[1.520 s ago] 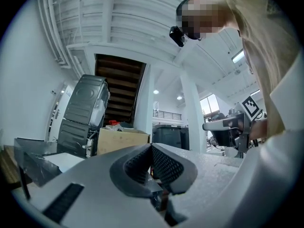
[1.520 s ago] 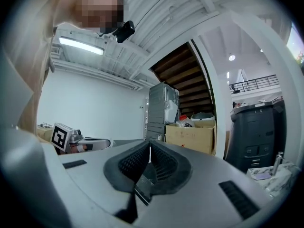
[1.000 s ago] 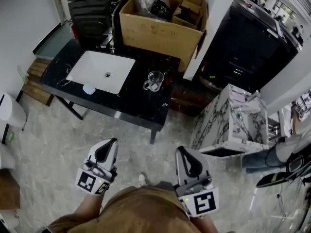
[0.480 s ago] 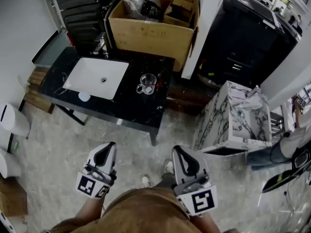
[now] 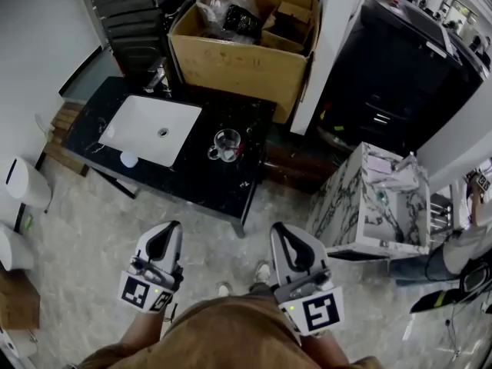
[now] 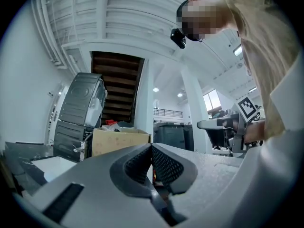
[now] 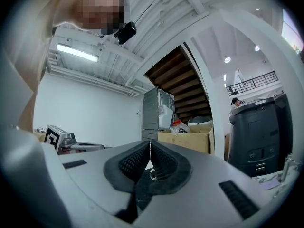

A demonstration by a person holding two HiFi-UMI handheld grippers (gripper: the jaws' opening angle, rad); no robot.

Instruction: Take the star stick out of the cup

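Black glossy marble bench [image 5: 207, 179] w/ white rect. sink [image 5: 146, 125]. Brown cardboard box [image 5: 238, 64] behind sink. Near torso, well short of sink, left gripper [image 5: 170, 227] & right gripper [image 5: 277, 229] point fwd, both clenched, empty. Clear glass cup [image 5: 225, 144] just right of sink; star stick too small to tell.

the far black tabletop [image 5: 192, 179] looks like glossy veined stone; its white rectangular basin [image 5: 138, 133] is smooth and glazed. the clear cup [image 5: 226, 141] on it looks like glass. farther off, the open brown box [image 5: 234, 64] is matt cardboard.
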